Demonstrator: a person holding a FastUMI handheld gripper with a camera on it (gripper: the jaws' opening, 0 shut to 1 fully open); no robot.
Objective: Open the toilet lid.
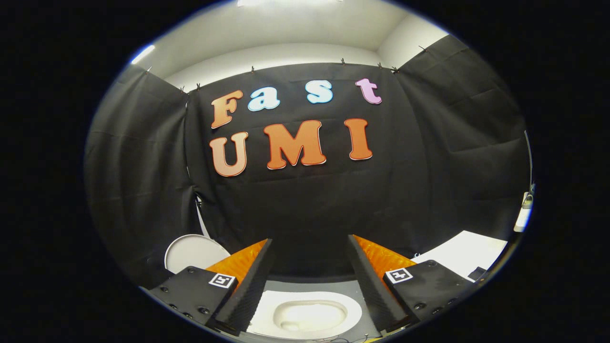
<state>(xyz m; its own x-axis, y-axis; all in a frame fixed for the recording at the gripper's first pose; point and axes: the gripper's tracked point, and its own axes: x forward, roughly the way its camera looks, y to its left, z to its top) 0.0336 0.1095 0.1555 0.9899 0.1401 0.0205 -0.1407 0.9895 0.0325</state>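
The booth is closed in by a black cloth wall [310, 200], hung by small clips from its upper edge, and above the cloth there is a pale wall and ceiling with a bright lamp [143, 53] at the upper left. The tool [310, 245] is held high and looks forward toward the cloth; its two fingers stand wide apart and nothing is between them, so it is open and grips nothing. Each finger carries a small square marker on its dark base. Below and between the fingers lies a small white toilet [310, 317], seen from above, with the oval opening of the bowl in plain sight. It rests on a grey floor [305, 286] near the foot of the cloth. Left of the left finger, beside the cloth, a round white lid [190, 252] appears to stand upright, apart from the bowl; I cannot tell whether it is joined to the toilet. At the right, beyond the right finger, a white worktop [469, 255] reaches to the cloth, with a small dark thing, too small to tell, at its near edge.
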